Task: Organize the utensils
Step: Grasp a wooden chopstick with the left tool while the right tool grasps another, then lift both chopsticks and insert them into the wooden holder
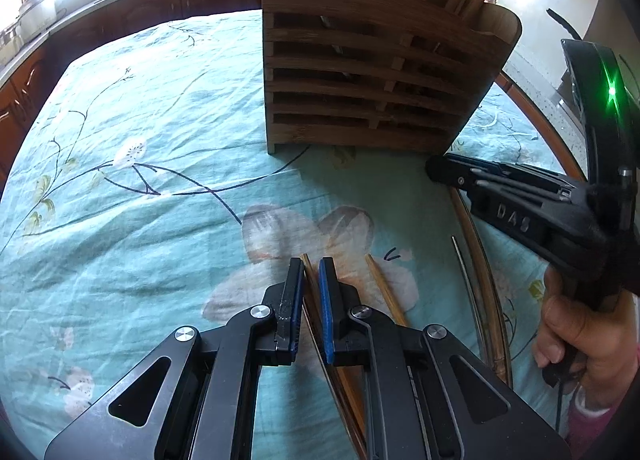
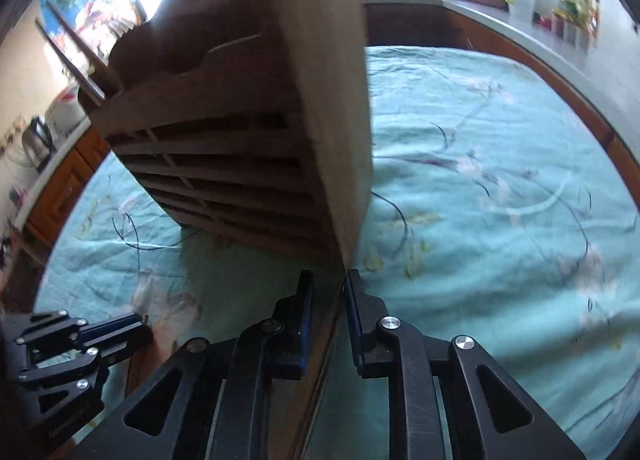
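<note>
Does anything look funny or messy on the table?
Yes. One thin wooden chopstick lies loose on the turquoise flowered tablecloth, while others stand in the slatted wooden utensil holder. The left gripper pinches another chopstick.

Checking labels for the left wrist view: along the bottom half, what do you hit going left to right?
Floral tablecloth → left gripper, shut on a chopstick → loose chopstick → thin metal rod → curved wooden table rim → person's hand holding the right gripper.

Brown slatted wooden holder [image 1: 372,71] on teal tablecloth [image 1: 140,179] with pale floral print.
</note>
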`<state>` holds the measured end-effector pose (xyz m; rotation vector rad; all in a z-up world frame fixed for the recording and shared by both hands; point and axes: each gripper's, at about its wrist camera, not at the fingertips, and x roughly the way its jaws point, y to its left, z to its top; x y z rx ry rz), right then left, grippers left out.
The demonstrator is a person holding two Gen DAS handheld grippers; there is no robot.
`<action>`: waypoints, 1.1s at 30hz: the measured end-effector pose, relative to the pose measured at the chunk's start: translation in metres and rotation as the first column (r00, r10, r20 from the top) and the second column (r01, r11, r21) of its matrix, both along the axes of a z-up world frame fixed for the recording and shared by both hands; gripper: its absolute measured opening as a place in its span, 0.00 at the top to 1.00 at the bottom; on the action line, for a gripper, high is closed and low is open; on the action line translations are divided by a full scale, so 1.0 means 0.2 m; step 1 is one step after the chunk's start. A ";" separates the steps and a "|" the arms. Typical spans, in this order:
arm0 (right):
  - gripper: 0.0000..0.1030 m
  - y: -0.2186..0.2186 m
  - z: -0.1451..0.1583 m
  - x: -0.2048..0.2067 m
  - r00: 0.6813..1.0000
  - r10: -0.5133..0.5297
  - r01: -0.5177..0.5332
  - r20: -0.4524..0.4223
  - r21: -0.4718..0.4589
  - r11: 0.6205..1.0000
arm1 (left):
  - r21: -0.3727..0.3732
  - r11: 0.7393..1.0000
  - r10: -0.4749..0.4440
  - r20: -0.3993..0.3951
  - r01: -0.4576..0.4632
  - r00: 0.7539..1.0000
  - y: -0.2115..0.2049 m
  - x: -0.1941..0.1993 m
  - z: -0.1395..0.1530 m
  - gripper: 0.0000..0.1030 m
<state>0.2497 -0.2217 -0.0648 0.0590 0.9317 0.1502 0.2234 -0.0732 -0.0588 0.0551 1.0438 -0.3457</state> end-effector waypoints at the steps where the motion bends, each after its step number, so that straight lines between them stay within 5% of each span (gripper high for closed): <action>1: 0.88 0.02 0.00 -0.01 1.000 0.007 -0.007 0.003 -0.031 1.000 | -0.001 1.000 0.000 0.004 0.000 1.000 0.00 0.00 0.00 0.93; 13: 0.96 -0.14 0.22 -0.23 0.996 -0.029 0.008 0.086 0.235 0.972 | -0.136 0.990 0.054 0.061 -0.046 0.997 0.14 -0.08 0.19 0.95; 22: 0.96 -0.15 0.53 -0.41 0.974 -0.026 -0.051 0.226 0.330 0.943 | -0.233 0.971 0.091 0.174 -0.049 0.980 0.27 -0.27 0.48 0.96; 33: 0.96 -0.18 0.77 -0.66 0.935 -0.018 -0.105 0.354 0.323 0.941 | -0.298 0.954 0.102 0.289 -0.012 0.952 0.33 -0.47 0.73 0.96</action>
